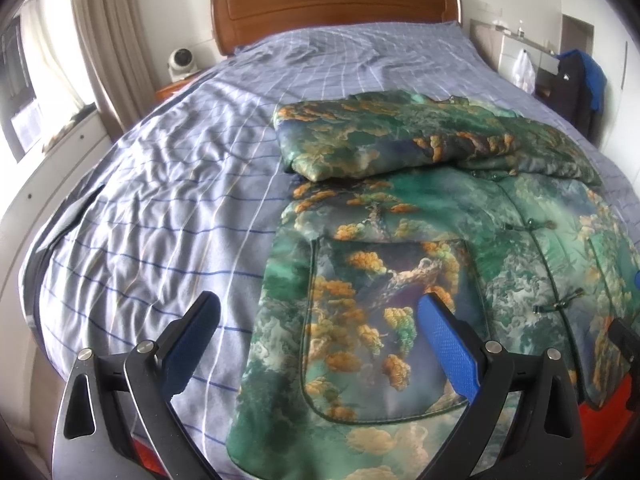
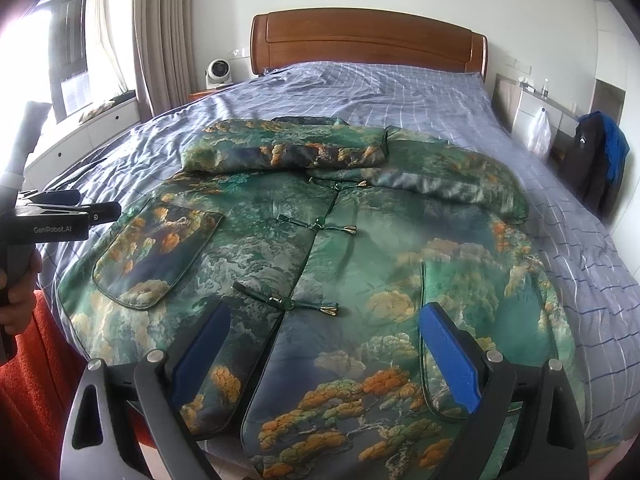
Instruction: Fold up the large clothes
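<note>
A green padded jacket [image 2: 352,248] with orange and blue landscape print lies face up on the bed, front closed with knot buttons [image 2: 320,222]. Both sleeves are folded across the chest near the collar [image 2: 280,150]. It also shows in the left wrist view [image 1: 420,240]. My left gripper [image 1: 320,320] is open and empty, hovering above the jacket's left hem and patch pocket [image 1: 384,320]. My right gripper [image 2: 324,332] is open and empty above the right hem, near the bottom button. The left gripper's body [image 2: 60,216] shows at the left edge of the right wrist view.
The bed [image 1: 168,184] has a wrinkled blue checked sheet and a wooden headboard [image 2: 368,40]. A small white fan [image 2: 218,72] stands on the left nightstand. Curtains and a window seat are at left. A chair with dark and blue clothes [image 2: 600,156] stands at right.
</note>
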The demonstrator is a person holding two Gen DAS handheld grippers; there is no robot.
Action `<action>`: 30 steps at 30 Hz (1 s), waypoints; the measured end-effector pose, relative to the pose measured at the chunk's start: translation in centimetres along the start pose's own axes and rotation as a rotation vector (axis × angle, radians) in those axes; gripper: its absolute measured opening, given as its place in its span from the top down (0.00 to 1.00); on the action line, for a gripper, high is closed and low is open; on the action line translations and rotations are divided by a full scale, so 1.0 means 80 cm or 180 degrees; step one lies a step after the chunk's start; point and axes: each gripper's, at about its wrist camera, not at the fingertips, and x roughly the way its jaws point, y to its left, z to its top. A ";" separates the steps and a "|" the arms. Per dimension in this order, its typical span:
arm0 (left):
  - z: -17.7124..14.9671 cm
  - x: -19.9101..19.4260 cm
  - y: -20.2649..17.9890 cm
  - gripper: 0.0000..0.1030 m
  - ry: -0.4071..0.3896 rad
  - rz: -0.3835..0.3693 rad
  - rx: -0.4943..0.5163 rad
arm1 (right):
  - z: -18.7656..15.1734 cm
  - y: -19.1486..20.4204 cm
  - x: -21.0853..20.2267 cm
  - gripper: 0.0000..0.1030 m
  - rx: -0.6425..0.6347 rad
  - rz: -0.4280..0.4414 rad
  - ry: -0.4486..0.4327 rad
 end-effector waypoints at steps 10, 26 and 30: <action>0.000 0.002 0.001 0.03 0.0003 0.0022 0.0004 | -0.001 0.002 0.003 0.08 0.0003 0.0033 0.0025; -0.001 0.001 0.003 0.03 0.0015 0.0044 -0.0024 | 0.000 0.006 -0.001 0.08 -0.0008 0.0046 0.0010; 0.000 0.001 0.003 0.03 0.0010 0.0044 -0.0021 | -0.001 0.005 -0.002 0.08 0.0003 0.0046 0.0014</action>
